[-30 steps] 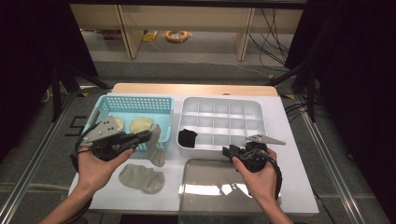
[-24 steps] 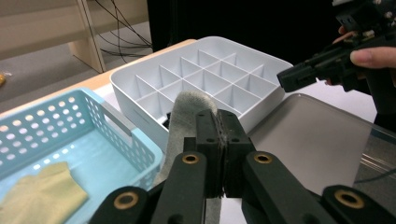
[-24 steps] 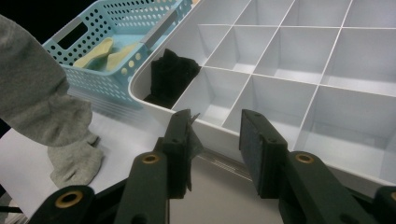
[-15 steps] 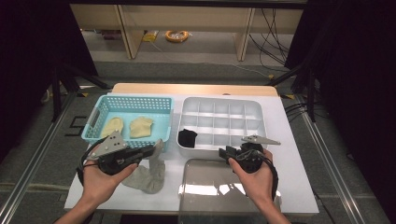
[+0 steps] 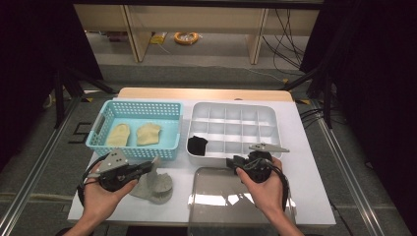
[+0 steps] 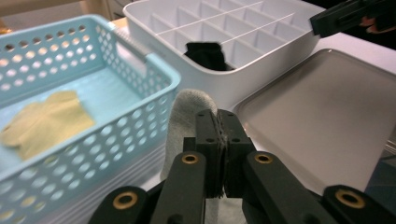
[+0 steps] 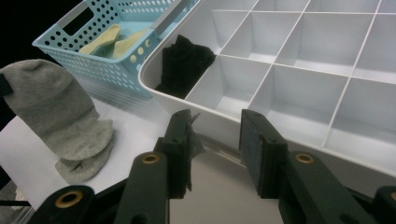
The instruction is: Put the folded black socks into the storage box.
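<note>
Left gripper [image 6: 220,154] jaws clamped on grey sock [image 5: 153,183], which hangs off their tip onto the table, right gripper [image 7: 217,140] jaws spread with nothing between, clear lid [image 5: 231,201] just below them, white divided tray [image 5: 275,123] with black sock [image 7: 184,63] beyond.

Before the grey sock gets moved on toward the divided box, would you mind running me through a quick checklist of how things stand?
1. Left gripper shut on the grey sock: ok, the jaws are pressed together on the fabric.
2. Sock fully lifted off the table: not ok, its lower part lies on the white surface.
3. Right gripper free: ok, the jaws stand apart with nothing between them.
4. Free compartments in the divided box: ok, one holds a black sock, the others look empty.
5. Box lid out of the way: ok, it lies flat in front of the box.
</note>
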The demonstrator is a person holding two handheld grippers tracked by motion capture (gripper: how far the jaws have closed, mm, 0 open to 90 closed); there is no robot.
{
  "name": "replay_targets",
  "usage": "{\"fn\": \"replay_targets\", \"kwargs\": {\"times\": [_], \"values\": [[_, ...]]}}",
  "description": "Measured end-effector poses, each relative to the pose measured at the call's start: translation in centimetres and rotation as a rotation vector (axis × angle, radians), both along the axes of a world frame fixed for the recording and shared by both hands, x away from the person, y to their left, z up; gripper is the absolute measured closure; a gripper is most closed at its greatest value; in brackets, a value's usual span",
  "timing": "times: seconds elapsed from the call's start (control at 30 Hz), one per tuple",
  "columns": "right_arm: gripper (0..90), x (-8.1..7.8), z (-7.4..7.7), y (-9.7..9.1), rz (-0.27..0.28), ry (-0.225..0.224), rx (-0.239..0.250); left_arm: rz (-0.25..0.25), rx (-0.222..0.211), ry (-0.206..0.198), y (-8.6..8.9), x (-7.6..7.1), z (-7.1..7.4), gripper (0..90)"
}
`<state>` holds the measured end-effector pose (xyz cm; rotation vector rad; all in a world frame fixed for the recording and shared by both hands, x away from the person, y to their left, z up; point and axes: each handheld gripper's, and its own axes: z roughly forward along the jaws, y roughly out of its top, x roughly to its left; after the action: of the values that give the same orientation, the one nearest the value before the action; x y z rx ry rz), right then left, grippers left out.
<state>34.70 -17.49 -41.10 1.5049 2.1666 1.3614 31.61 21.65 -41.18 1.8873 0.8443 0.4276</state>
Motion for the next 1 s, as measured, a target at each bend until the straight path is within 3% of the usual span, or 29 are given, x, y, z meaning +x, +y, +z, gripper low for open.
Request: {"fn": "replay_targets", "kwargs": {"times": [0.2,0.23,0.33,0.53,0.7,0.73,0.77,0.8,0.83,0.9,1.0], "values": [[64.8,0.0,-0.1,0.7,0.016,0.010,-0.004,0.065,0.020,0.013,2.2,-0.6,-0.6,87.7],[64.9,0.0,-0.1,0.6,0.018,-0.004,-0.025,0.064,0.012,0.017,2.5,-0.7,-0.9,87.5],[64.9,0.0,-0.2,0.8,0.018,0.014,-0.007,0.083,0.025,0.033,3.1,-1.0,-1.1,87.3],[64.9,0.0,-0.3,0.8,0.024,0.008,-0.017,0.103,0.045,0.100,4.5,-2.0,-2.1,86.4],[64.9,0.0,-0.6,1.2,0.036,0.014,-0.022,0.117,0.033,0.154,5.0,-2.2,-2.7,84.6],[64.9,0.0,-0.6,1.3,0.038,0.015,-0.026,0.110,0.050,0.160,5.3,-2.2,-2.7,84.2],[64.9,-0.3,-0.4,1.5,0.023,0.048,0.000,0.121,0.045,0.174,5.2,-2.2,-2.8,83.2],[64.9,-0.2,-0.4,1.5,0.030,0.041,-0.006,0.104,0.072,0.184,5.6,-2.2,-2.7,82.3],[64.9,-0.1,-0.4,1.3,0.040,0.014,-0.037,0.104,0.072,0.184,5.6,-2.2,-2.7,80.9],[64.9,-0.1,-0.4,1.3,0.041,0.013,-0.037,0.128,0.039,0.196,5.7,-2.3,-2.7,79.0],[64.8,0.0,-0.5,1.3,0.049,0.020,-0.022,0.125,0.023,0.211,6.1,-2.3,-2.5,76.3]]}}
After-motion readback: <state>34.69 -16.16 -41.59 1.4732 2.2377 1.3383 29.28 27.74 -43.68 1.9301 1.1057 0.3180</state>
